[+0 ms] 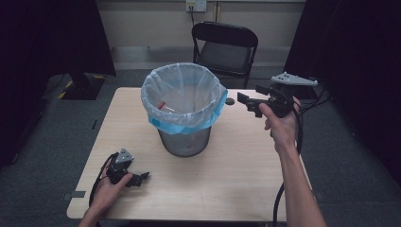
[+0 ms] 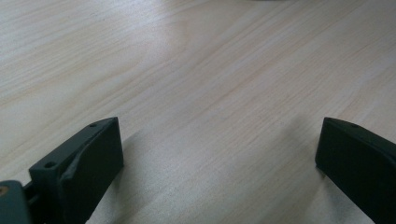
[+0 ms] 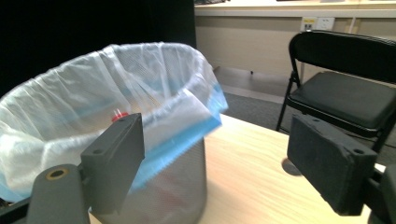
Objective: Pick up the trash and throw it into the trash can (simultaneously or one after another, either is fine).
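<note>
**At Table Centre: Lined Wire-Mesh Bin**

At the middle of the pale wooden table point(image 1: 227, 170) stands the grey mesh wastebasket point(image 1: 185, 141), lined with a thin translucent bag with a blue hem point(image 3: 140, 93). The liner is probably soft, light and slippery; grip its folded rim. Right gripper point(image 1: 249, 103), jaws spread, hangs just beside it. Left gripper point(image 1: 138, 178) rests spread, empty.

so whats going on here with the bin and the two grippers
A person sits at a light wooden table with a gripper in each hand. A mesh wastebasket lined with a clear and blue bag stands mid-table, with something red-tipped inside. The right gripper is raised beside the basket's rim, jaws open and holding nothing. The left gripper rests low at the near left of the table, also open and empty.
</note>
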Motion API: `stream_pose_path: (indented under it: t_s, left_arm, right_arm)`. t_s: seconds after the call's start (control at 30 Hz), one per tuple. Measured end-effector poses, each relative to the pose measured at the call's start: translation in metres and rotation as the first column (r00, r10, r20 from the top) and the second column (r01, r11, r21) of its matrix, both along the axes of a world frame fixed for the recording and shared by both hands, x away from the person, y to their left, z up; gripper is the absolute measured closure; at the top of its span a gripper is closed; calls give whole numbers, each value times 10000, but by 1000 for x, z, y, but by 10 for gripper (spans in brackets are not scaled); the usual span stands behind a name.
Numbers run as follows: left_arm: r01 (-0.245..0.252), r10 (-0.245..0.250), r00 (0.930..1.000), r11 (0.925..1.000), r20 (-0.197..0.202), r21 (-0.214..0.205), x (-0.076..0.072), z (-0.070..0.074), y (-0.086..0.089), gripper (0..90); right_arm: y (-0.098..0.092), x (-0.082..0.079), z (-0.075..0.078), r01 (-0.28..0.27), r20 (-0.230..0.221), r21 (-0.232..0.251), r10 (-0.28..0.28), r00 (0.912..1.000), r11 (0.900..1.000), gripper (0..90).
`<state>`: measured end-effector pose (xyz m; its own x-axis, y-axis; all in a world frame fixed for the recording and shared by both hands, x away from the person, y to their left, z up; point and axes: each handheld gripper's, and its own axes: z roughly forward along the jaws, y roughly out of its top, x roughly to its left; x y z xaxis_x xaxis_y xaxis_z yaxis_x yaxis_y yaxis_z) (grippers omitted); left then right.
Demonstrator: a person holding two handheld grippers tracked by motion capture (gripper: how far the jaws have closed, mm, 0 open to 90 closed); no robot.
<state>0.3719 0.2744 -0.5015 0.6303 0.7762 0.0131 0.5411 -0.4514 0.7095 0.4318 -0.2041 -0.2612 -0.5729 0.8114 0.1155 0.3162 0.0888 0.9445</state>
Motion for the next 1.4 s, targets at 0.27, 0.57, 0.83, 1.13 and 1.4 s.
stream_pose_path:
  t_s: [0.27,0.57,0.83,1.13,1.4]
  left_arm:
    - [-21,21,10000,10000,-4,-10,0,0,0,3]
    - [-74,74,10000,10000,-36,-20,-1,0,0,3]
    - [-91,91,10000,10000,-42,3,-1,0,0,3]
    - [-114,114,9999,9999,-46,17,-1,0,0,3]
    - [-129,130,9999,9999,-40,44,-1,0,0,3]
  right_arm:
    - [-13,-6,-19,270,-400,-421,-287,9988,9987,182]
    - [-21,-14,-51,664,-686,-705,-713,9951,9953,183]
    - [-27,-17,-81,1003,-1106,-1121,-1128,9875,9886,182]
    - [-37,-20,-113,1252,-1752,-1450,-1500,9730,9815,188]
    - [-48,-23,-150,1401,-2502,-1907,-1861,9502,9716,187]
